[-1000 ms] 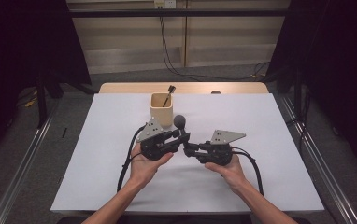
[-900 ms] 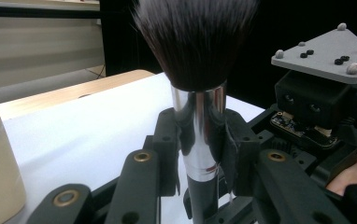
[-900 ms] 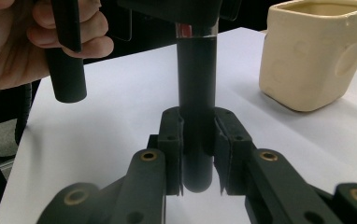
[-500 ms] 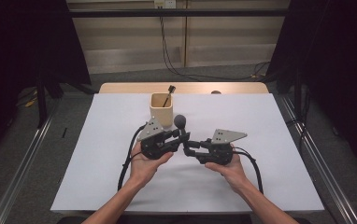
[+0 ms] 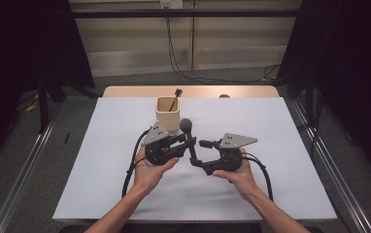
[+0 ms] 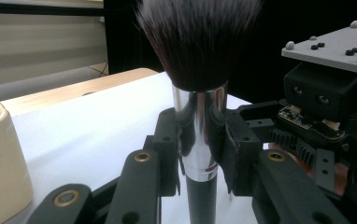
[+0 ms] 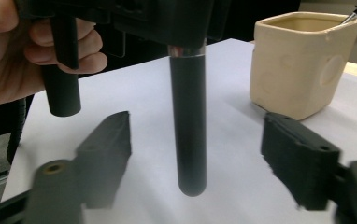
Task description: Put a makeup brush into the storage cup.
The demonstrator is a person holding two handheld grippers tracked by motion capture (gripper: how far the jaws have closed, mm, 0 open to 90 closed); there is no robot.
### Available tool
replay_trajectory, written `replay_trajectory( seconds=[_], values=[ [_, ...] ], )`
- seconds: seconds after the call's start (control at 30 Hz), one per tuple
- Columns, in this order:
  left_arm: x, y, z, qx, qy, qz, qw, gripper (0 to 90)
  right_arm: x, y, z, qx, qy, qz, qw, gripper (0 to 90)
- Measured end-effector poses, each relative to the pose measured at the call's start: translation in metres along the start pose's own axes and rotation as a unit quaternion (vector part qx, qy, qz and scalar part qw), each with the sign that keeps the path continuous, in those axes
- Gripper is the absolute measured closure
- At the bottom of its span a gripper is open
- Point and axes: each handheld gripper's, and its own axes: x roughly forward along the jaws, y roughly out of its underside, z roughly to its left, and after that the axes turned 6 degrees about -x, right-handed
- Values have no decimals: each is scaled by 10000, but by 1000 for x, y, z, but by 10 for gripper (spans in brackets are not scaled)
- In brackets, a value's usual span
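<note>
Your left hand-held gripper [image 5: 182, 141] clamps the makeup brush [image 6: 199, 93] upright, your right hand-held gripper [image 5: 204, 154] level, jaws just opened wide around its handle.

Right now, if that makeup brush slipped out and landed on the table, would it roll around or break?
The makeup brush has a round, smooth handle, so it would probably roll. Its shiny metal collar looks slippery, though the left gripper clamps it firmly. It seems stiff and light; the soft bristles would likely just bend.

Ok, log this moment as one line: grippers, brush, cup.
left gripper: shut on makeup brush, upright | right gripper: jaws just opening, apart either side of handle, not touching | beige cup: behind, holds mascara wand
</note>
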Motion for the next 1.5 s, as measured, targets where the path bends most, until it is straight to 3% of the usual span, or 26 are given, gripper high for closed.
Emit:
replay_trajectory(
  seconds=[0.23,0.3,0.37,0.6,0.9,1.1,1.4,1.5],
  values=[
    [-1,0,1,2,-16,21,10000,705,-1,-2,-2,133,156,-98,9997,21],
    [-2,-1,1,-1,-28,27,10000,705,-2,-2,-3,121,171,-118,9997,11],
    [-3,-1,2,-10,-21,50,10000,706,-3,-2,-3,224,156,-115,9996,9],
    [-8,-2,4,-18,-63,37,10000,705,-8,-4,-2,131,254,-200,9994,6],
    [-13,-3,6,-2,-125,75,9999,705,-20,1,0,8,678,-222,9974,19],
    [-18,-6,11,7,-228,69,9997,705,-28,3,1,-59,798,-173,9966,14],
    [-25,-10,17,28,-325,91,9994,705,-42,6,-1,22,933,-188,9955,20],
    [-28,-13,21,42,-363,68,9993,705,-50,8,0,-29,1180,-106,9929,19]
  ],
)
